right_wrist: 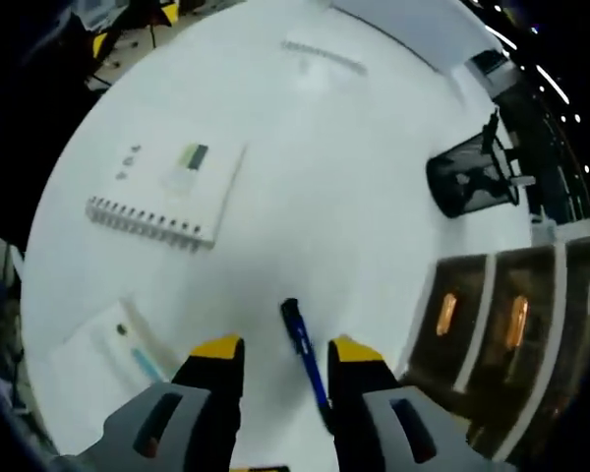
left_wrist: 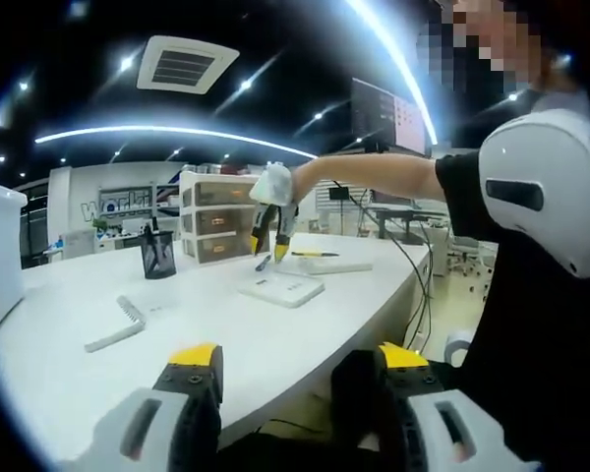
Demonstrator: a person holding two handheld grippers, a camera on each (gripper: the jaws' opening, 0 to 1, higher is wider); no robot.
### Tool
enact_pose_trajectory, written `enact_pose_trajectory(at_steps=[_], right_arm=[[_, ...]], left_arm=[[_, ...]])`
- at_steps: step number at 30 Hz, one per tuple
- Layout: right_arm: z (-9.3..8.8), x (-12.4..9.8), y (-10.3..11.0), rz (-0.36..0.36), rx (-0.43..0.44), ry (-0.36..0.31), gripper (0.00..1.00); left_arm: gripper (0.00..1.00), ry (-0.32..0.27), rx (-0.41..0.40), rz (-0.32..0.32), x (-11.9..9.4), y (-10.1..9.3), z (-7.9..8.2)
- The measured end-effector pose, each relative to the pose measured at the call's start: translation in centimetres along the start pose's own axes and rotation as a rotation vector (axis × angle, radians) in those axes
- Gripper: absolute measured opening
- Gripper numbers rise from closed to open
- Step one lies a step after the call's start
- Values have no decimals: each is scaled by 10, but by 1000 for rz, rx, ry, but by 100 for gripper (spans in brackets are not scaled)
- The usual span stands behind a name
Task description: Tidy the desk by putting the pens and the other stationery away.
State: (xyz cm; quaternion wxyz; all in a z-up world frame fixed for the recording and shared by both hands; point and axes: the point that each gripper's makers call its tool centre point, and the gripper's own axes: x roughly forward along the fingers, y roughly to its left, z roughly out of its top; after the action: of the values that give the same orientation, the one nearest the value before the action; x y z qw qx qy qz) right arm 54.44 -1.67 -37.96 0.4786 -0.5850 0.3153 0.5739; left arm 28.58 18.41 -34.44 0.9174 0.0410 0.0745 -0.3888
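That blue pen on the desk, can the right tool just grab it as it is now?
Probably yes. The blue pen lies bare on the white desk, right between the open jaws of the right tool, with nothing over it.

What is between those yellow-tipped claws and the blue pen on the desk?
Nothing visible. In the right gripper view the pen lies on the bare desk between the open tips of the right gripper, slightly nearer one of them. The notebook and mesh cup lie well away.
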Motion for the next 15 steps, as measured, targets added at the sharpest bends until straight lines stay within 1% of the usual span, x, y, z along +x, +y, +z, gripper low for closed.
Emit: enact_pose_trajectory(at_steps=[4, 6, 15], right_arm=[[-1, 5, -3, 19, -13, 23, 26], [-2, 5, -2, 45, -23, 33, 24], [-5, 9, -16, 62, -50, 74, 19]], left_arm=[[61, 5, -2, -7, 0, 0, -2], [61, 6, -4, -7, 0, 1, -2], [61, 1, -11, -8, -3, 4, -2]])
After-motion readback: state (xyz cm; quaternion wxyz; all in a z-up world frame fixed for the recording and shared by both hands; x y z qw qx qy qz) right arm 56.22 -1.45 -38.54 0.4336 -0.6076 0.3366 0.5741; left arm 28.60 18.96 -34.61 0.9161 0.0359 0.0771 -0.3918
